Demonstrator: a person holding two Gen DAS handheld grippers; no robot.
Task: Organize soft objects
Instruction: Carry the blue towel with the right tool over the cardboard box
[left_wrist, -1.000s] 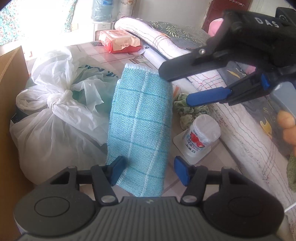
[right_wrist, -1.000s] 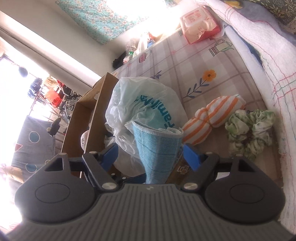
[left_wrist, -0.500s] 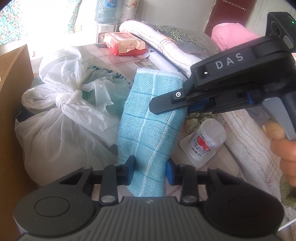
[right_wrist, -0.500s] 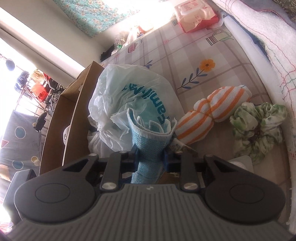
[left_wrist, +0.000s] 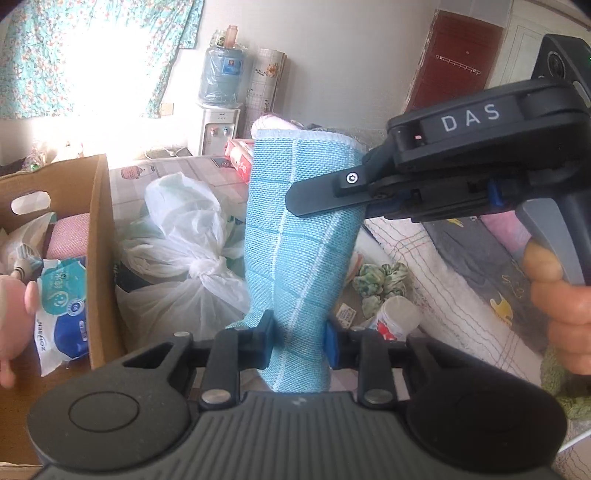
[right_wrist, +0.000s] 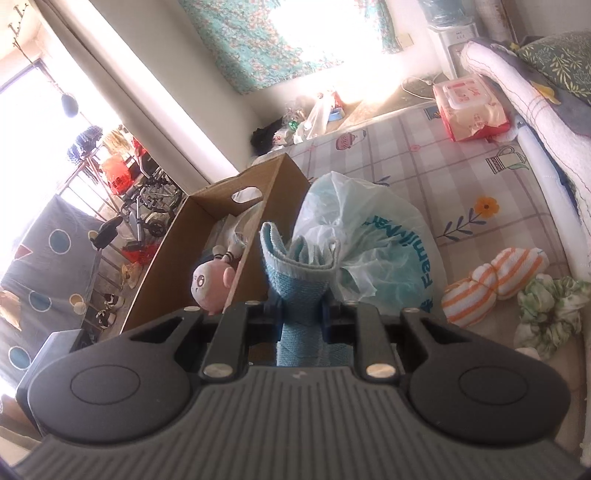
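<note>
Both grippers clamped on one folded blue woven cloth (left_wrist: 295, 236); left gripper (left_wrist: 297, 341) pinched narrow on its near end, right gripper (right_wrist: 301, 315) pinched on the far end, where the folded layers fanned open above the pads; the right gripper's jaws had just been closing, the cloth between them; the left's had come to full pinch. Cloth hung clear of the bed, slung between the two tools, above the knotted white plastic bag (left_wrist: 192, 273).

Cardboard box (right_wrist: 221, 236) stood just beside the bag, open-topped, already holding a pink plush toy (right_wrist: 212, 282) and a tissue pack (left_wrist: 62, 314); likely destination, by my reading.

Handling notes: keep both pinches firm, since loose layers could slip; carry the two ends level and together so the fold held; clear the box wall before lowering; release both ends at once. Striped orange bundle (right_wrist: 495, 280) and green scrunchie (right_wrist: 546, 310) lay on the checked sheet, untouched.
</note>
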